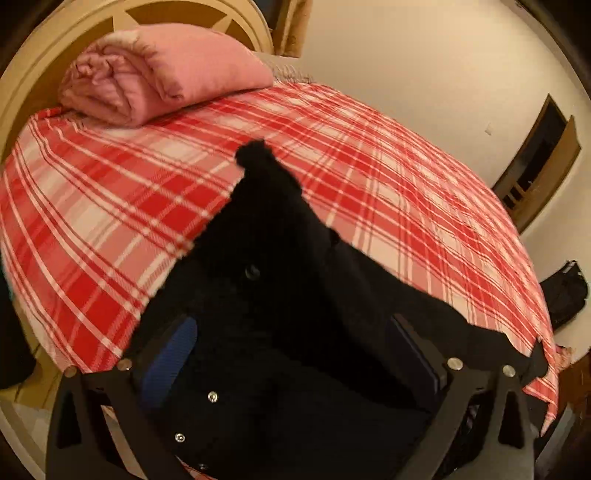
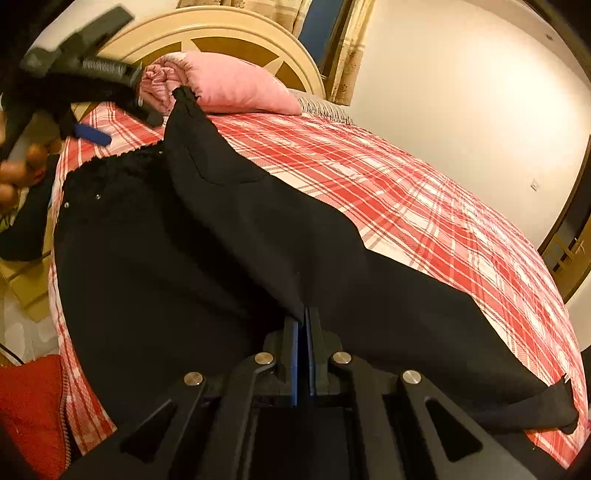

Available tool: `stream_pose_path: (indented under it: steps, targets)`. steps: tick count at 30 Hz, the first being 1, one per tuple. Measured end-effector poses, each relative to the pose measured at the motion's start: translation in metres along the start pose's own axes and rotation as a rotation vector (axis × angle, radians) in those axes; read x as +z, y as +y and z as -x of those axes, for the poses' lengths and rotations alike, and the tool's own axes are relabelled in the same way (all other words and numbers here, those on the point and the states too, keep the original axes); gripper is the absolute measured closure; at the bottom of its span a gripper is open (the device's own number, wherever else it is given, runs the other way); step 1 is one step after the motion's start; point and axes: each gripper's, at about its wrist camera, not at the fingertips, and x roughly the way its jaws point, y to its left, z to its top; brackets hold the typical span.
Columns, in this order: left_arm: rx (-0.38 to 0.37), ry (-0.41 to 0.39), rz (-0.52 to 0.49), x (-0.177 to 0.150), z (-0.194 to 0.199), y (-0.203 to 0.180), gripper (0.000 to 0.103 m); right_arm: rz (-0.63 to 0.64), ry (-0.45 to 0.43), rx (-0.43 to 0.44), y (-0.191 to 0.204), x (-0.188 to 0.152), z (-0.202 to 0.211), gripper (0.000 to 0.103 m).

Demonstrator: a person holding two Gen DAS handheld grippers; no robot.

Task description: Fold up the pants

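Observation:
Black pants [image 2: 207, 236] lie on the red plaid bed, waist at the left, legs running to the right foot end [image 2: 554, 402]. My right gripper [image 2: 303, 325] is shut on a raised fold of the pants near the crotch. My left gripper [image 1: 291, 354] is wide open over the waist of the pants [image 1: 280, 295]; its blue pad [image 1: 173, 347] shows at the left and the fabric with metal buttons [image 1: 212, 397] lies between its fingers. The left gripper also shows in the right wrist view [image 2: 122, 125], above the waistband at the upper left.
The bed has a red and white plaid cover [image 1: 388, 177]. A folded pink blanket [image 1: 155, 74] sits at the cream headboard [image 2: 236, 26]. A red cloth [image 2: 29, 406] lies at the bed's left edge. A dark bag [image 1: 565, 291] stands on the floor at right.

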Motion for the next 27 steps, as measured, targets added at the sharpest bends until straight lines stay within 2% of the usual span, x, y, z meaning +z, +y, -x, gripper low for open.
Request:
stream_pose_path:
  steps: [4, 7, 10, 13, 14, 15, 16, 17, 18, 19, 21, 24, 27]
  targets:
    - [-0.001, 0.022, 0.05, 0.009, -0.018, 0.006, 0.0, 0.03, -0.005, -0.019, 0.004, 0.0, 0.004, 0.1]
    - [-0.011, 0.005, 0.059, 0.025, -0.023, -0.001, 0.0, 0.053, -0.004, -0.035, 0.007, 0.0, 0.006, 0.1]
    - [0.011, -0.007, 0.038, 0.046, -0.033, -0.012, 0.0, 0.048, 0.0, -0.033, 0.006, 0.0, 0.005, 0.1]
    - [0.063, 0.015, 0.028, 0.062, -0.057, -0.014, 0.002, 0.013, -0.002, -0.012, -0.001, 0.002, 0.008, 0.1]
    - [0.059, 0.02, 0.037, 0.062, -0.063, -0.011, 0.006, -0.008, -0.002, 0.001, -0.005, 0.003, 0.009, 0.1]
    - [0.044, 0.033, 0.052, 0.062, -0.068, -0.009, 0.025, -0.021, -0.003, 0.01, -0.008, 0.005, 0.011, 0.1]
    - [0.012, 0.049, 0.07, 0.062, -0.072, -0.007, 0.051, -0.031, -0.007, 0.017, -0.012, 0.007, 0.013, 0.1]
    - [-0.052, 0.069, 0.094, 0.061, -0.075, -0.005, 0.063, -0.039, -0.014, 0.023, -0.017, 0.011, 0.017, 0.1]
    - [-0.104, 0.076, 0.112, 0.061, -0.075, -0.004, 0.083, -0.042, -0.022, 0.027, -0.021, 0.014, 0.022, 0.1]
    - [-0.172, 0.066, 0.139, 0.059, -0.072, -0.002, 0.086, -0.044, -0.035, 0.031, -0.027, 0.02, 0.029, 0.1]
    - [-0.222, 0.024, 0.146, 0.056, -0.06, -0.003, 0.089, -0.047, -0.057, 0.047, -0.034, 0.027, 0.045, 0.1]
    - [-0.251, -0.017, 0.123, 0.052, -0.027, -0.005, 0.09, -0.021, -0.075, 0.086, -0.039, 0.034, 0.075, 0.1]
    - [-0.264, -0.029, 0.105, 0.042, 0.001, -0.002, 0.09, 0.025, -0.055, 0.128, -0.027, 0.027, 0.099, 0.1]
